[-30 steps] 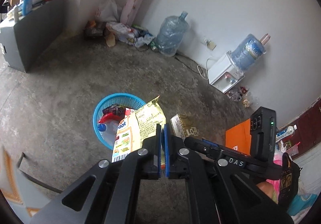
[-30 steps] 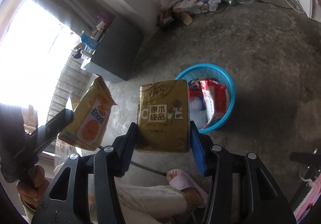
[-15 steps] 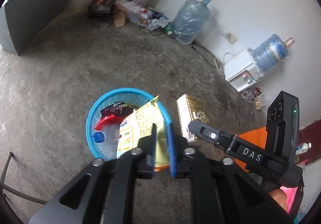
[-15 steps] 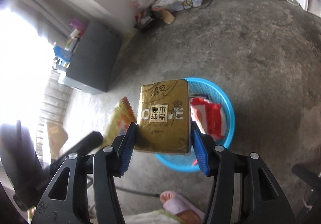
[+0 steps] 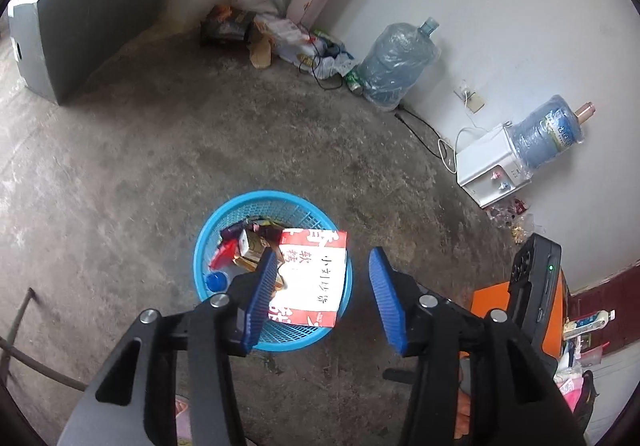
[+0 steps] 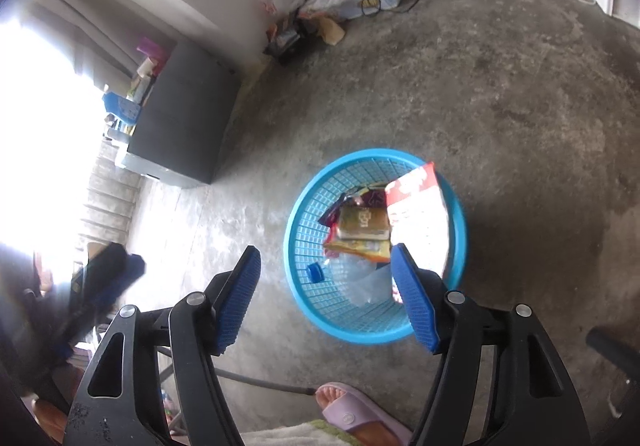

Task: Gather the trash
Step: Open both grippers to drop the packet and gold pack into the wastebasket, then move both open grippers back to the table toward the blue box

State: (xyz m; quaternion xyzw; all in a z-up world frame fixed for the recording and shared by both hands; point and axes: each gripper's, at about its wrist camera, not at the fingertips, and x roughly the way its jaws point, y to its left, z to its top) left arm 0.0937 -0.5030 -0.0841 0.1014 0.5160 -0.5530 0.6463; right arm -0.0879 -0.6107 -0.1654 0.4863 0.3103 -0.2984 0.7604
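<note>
A blue plastic basket stands on the concrete floor and also shows in the right wrist view. Inside lie a gold tissue pack, a yellow snack wrapper, a red and white bag leaning on the rim, a clear bottle with a blue cap and other wrappers. My left gripper is open and empty above the basket. My right gripper is open and empty above the basket's near side.
A grey cabinet stands at the far left. A pile of litter, a large water jug and a water dispenser line the wall. An orange box is at the right. A slippered foot is below.
Both grippers opened. The snack wrapper left my left gripper and the gold tissue pack left my right one. Both now lie in the basket. Both grippers moved over the basket.
</note>
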